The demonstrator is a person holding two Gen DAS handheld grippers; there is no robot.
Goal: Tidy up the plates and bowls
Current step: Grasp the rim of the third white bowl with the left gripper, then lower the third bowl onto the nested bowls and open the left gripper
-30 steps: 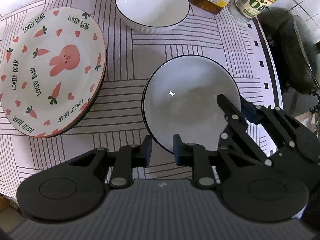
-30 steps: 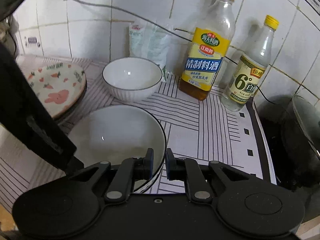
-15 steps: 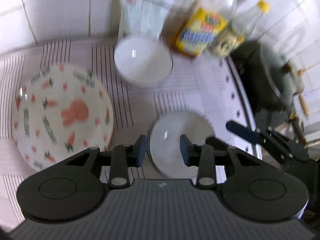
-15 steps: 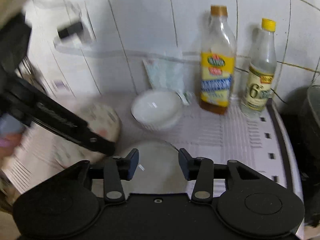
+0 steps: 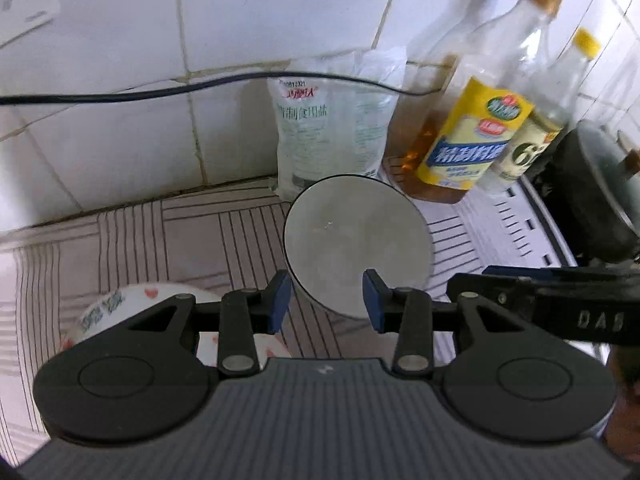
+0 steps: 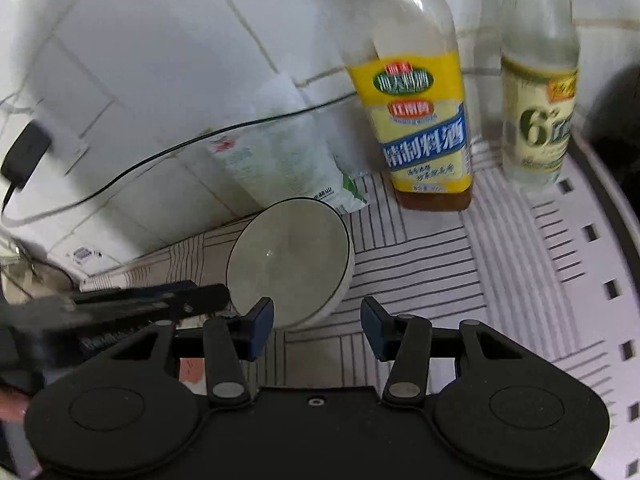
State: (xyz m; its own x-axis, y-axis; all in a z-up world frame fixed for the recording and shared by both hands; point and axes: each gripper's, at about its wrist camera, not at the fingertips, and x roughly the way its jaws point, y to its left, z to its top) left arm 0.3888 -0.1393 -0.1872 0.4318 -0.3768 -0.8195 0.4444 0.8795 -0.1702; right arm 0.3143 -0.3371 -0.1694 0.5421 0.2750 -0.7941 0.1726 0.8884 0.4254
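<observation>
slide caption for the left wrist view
Open left gripper faces a white bowl on the striped mat, salt bag and bottles behind.

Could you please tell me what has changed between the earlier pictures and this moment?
Both grippers let go of the wide plate they pinched by its rim a second ago and pulled away. The left gripper and right gripper now stand open and empty, facing the small white bowl by the wall. The bowl, salt bag, cooking wine bottle and rabbit plate stayed put.
</observation>
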